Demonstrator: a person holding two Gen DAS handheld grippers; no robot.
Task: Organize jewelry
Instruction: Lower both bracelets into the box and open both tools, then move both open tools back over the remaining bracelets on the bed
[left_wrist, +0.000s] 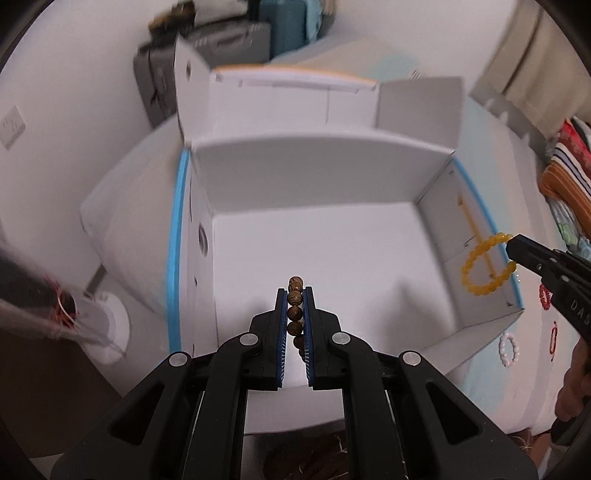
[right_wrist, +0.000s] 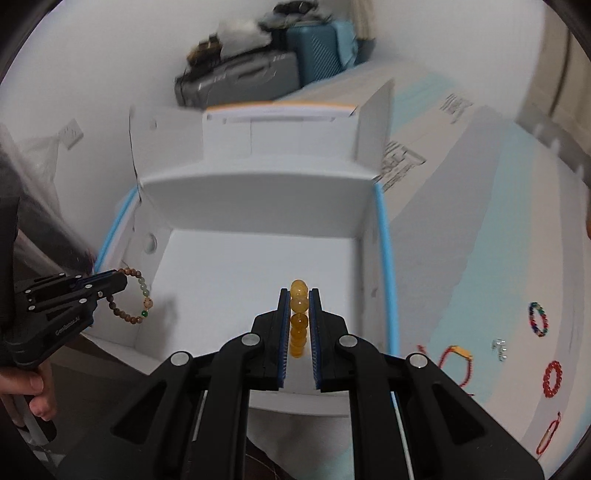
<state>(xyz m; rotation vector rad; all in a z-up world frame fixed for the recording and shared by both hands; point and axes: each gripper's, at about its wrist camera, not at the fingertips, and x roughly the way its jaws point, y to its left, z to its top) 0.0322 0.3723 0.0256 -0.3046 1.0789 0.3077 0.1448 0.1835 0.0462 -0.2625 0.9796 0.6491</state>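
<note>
- Now the left gripper (left_wrist: 294, 295) squeezes a brown bead bracelet (left_wrist: 295, 308) over the open white box (left_wrist: 314, 240).
- Beside it, the right gripper (right_wrist: 299, 295) pinches a yellow bead bracelet (right_wrist: 298, 319) above the same box.
- More bracelets (right_wrist: 552, 378) lie on the table (right_wrist: 480, 277) nearby.

Luggage blurred, bracelets partly hidden

The suitcases (right_wrist: 258, 74) behind the box are smeared by blur; the lower beads of the brown bracelet (left_wrist: 295, 306) and the yellow bracelet (right_wrist: 298, 317) are hidden between gripper pads in the wrist views.
</note>
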